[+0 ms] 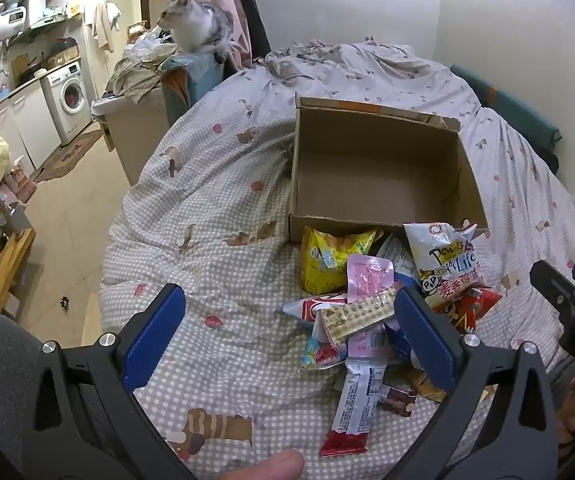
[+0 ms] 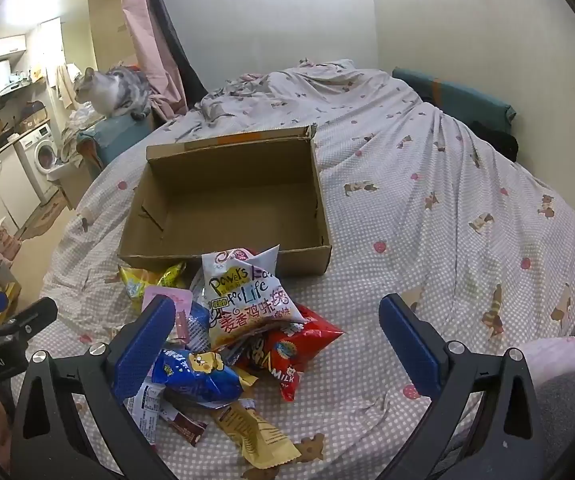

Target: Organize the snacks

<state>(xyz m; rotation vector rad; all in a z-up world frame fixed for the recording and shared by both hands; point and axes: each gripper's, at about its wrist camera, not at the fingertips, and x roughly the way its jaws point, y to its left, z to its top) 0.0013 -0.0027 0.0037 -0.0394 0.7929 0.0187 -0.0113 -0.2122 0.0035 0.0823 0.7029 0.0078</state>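
Bed with check quilt is the work surface. Box sits open on it, bottom bare, nothing packed yet. So, my read: task is at the very start, first pick not made.

Snack pile lies on the quilt touching the near wall of the box. Top of it: white bag leaning against the box wall, red bag just under it, yellow bag to its left, blue pack, pink pouch, several thin bars nearest the cameras.

Left gripper: jaws wide open, holding nothing. Its right pad is over the near edge of the pile; can't tell whether it touches a wrapper. Left pad is over bare quilt.

Right gripper: jaws wide open, empty. Pile sits between the pads, biased to the left pad, which overlaps the pink pouch and blue pack in view; contact unclear.

Next move, as I judge it: pick one item off the top (white bag is the freest), close on it alone, lift over the near wall, set it in the box. Risk: crinkly packs overlap, so a grab may drag a neighbour.

Cat on the furniture beyond the bed, well apart.
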